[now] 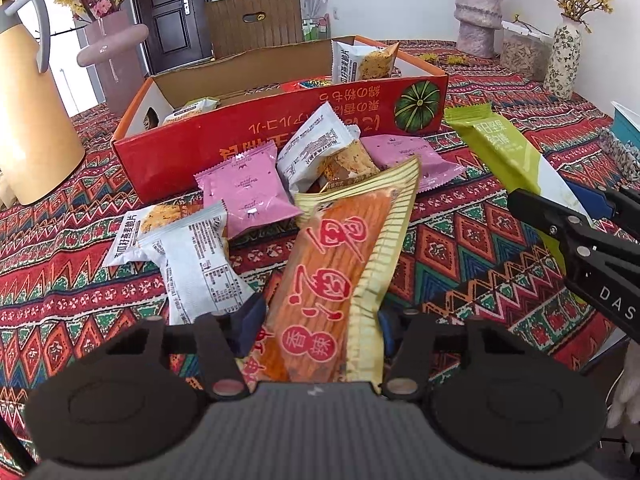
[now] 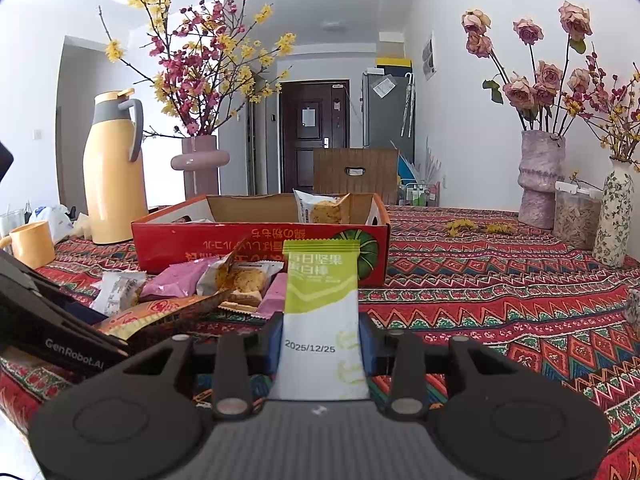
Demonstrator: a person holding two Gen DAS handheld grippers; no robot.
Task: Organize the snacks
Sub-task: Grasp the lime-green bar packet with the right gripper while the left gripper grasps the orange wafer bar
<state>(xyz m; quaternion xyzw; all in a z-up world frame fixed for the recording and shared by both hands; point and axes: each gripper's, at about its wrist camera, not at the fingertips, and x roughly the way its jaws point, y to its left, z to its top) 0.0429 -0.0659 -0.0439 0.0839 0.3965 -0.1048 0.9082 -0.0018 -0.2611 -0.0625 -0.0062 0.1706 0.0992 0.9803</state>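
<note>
The open red cardboard box [image 1: 256, 136] holds white oat-crisp packets [image 1: 362, 60] (one stands upright); left tongs [image 1: 316, 328] pinch an orange-gold packet [image 1: 344, 264], right tongs [image 2: 320, 344] pinch a green-white packet [image 2: 320, 304].

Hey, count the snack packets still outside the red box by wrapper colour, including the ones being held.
Pink packets: 2
White oat crisp packets: 3
Orange spicy strip packet: 1, held
Green nut bar packet: 1, held
Total: 7

yellow thermos [image 2: 114, 168], flower vases [image 2: 542, 178], yellow mug [image 2: 34, 244]
</note>
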